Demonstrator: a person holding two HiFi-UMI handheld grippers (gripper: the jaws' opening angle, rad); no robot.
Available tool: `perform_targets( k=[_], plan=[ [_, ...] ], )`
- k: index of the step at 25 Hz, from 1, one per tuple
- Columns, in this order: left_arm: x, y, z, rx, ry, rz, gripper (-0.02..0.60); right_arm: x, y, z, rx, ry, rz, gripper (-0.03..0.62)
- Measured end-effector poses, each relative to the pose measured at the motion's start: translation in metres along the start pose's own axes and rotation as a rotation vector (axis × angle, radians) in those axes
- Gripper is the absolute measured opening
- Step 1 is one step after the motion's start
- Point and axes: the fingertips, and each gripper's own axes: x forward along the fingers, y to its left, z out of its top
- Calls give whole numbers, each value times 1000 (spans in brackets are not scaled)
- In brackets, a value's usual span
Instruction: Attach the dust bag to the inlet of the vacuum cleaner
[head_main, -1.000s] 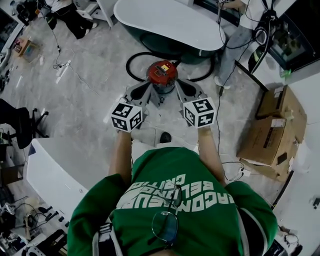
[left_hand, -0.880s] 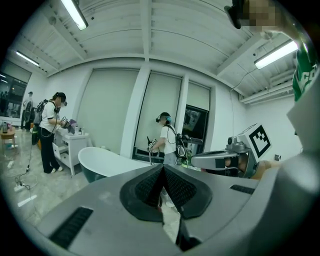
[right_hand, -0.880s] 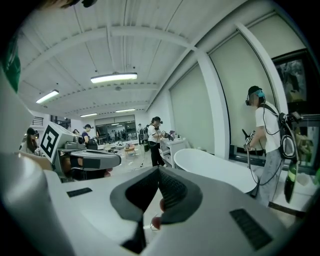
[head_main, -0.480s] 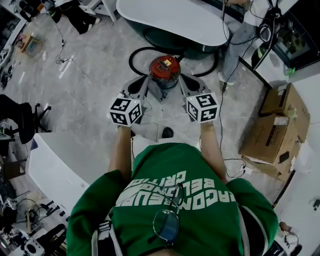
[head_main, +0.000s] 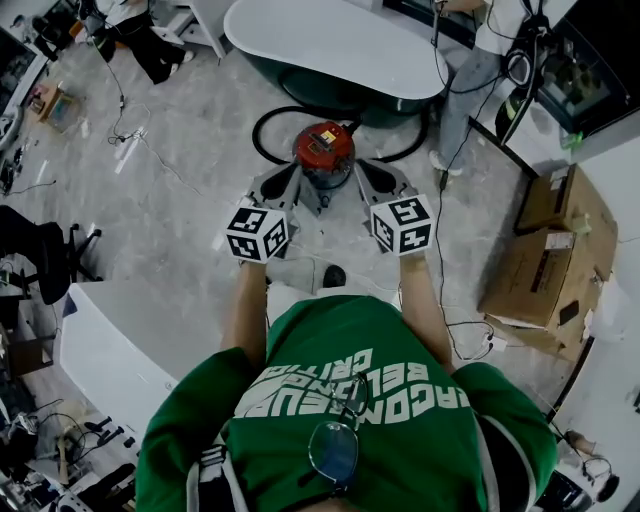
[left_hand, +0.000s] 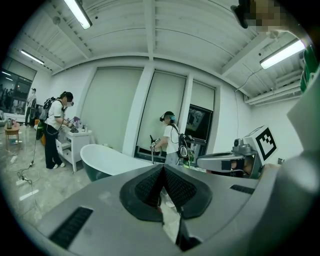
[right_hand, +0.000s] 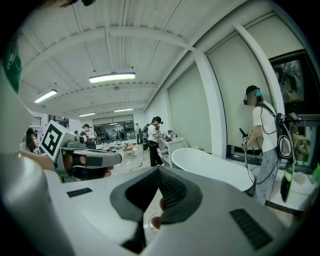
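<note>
Lab, bathtub (head_main: 330, 45), white desk (head_main: 105, 345), cardboard boxes (head_main: 545, 265)

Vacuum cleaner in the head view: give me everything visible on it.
The vacuum cleaner is a round canister seen from above: red lid with a pale panel, darker body below. It stands upright on the pale stone-look floor before the white bathtub. A black hose loops round behind it. The left gripper and right gripper flank it in the picture; no contact shows.
</note>
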Motion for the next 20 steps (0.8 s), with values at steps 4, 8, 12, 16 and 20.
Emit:
perform_targets(
  k=[4,8,12,16,20],
  plan=[
    [4,-1,0,-1,0,-9,3,-1,-2,0,4,-3,-6,8],
    [8,2,2,-6,0,-16,3,1,-5,3,7,-6,-12,8],
    [10,3,2,-2,9,-24,3,2,-7,4,15,-9,-27,8],
    [12,7,4,-5,12,-28,3,7,-8,7,20,-11,-32,8],
    [19,12,6,-21,17,-25,3,13,-12,12,19,-6,-32,8]
  ],
)
